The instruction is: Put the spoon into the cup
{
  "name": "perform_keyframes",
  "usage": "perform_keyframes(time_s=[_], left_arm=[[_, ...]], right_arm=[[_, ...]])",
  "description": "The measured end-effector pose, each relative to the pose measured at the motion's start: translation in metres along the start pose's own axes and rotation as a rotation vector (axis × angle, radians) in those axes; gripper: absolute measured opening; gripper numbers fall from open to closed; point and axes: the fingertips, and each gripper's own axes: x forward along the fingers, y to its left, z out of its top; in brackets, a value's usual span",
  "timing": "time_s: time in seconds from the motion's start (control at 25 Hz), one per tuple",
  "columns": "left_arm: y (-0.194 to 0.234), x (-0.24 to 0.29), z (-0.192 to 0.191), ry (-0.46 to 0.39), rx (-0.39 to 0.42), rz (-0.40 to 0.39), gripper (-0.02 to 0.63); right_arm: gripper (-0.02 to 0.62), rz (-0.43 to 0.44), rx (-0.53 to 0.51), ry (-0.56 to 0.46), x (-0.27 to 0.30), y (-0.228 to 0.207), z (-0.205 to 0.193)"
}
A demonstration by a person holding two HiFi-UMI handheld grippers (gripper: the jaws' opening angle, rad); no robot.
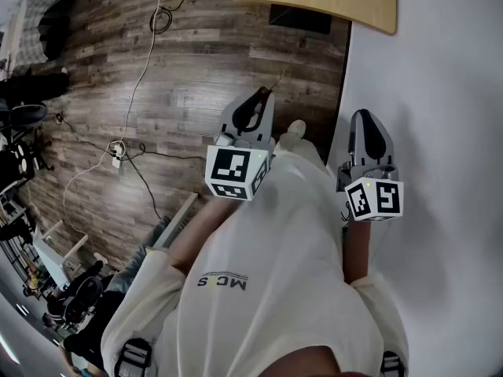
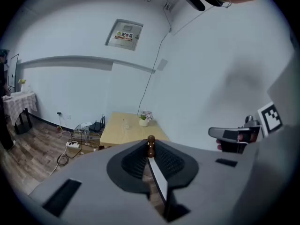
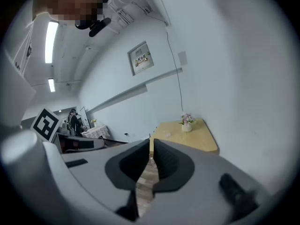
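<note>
Currently the left gripper (image 2: 151, 143) is clenched on a slender silver spoon with a brown wooden knob (image 2: 158, 177). The spoon runs up between the jaws at the lower centre of the left gripper view, knob at the tips. The right gripper (image 3: 152, 142) has its jaws drawn to a narrow slit, with nothing between them. A light wooden table (image 2: 126, 131) bearing a small potted flower (image 2: 144, 119) stands mid-frame against the white wall (image 2: 211, 69), well apart from both grippers.

I'm working in a bare, lab-like test room: white walls (image 2: 201, 78), plank floor (image 1: 204, 61), loose cables (image 1: 145, 53), one wooden bench (image 2: 117, 131).
</note>
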Motion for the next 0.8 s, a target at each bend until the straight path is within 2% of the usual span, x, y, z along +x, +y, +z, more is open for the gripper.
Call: perform_keyframes(time_s=[0.2, 0.36, 0.52, 0.8], left_arm=[[0.017, -0.047, 0.003, -0.010, -0.021, 0.003, 0.051], [0.027, -0.079, 0.008, -0.034, -0.004, 0.010, 0.050], [0.041, -0.106, 0.014, -0.075, -0.031, 0.065, 0.051], [0.031, -0.115, 0.025, -0.135, -0.063, 0.161, 0.050]], right_arm=[[0.040, 0.074, -0.104, 0.030, 0.005, 0.069, 0.005], [0.040, 0.074, -0.178, 0.028, -0.012, 0.105, 0.003], [0.040, 0.050, -0.209, 0.050, -0.018, 0.110, -0.007], [0.040, 0.112, -0.150, 0.003, -0.010, 0.083, 0.011]])
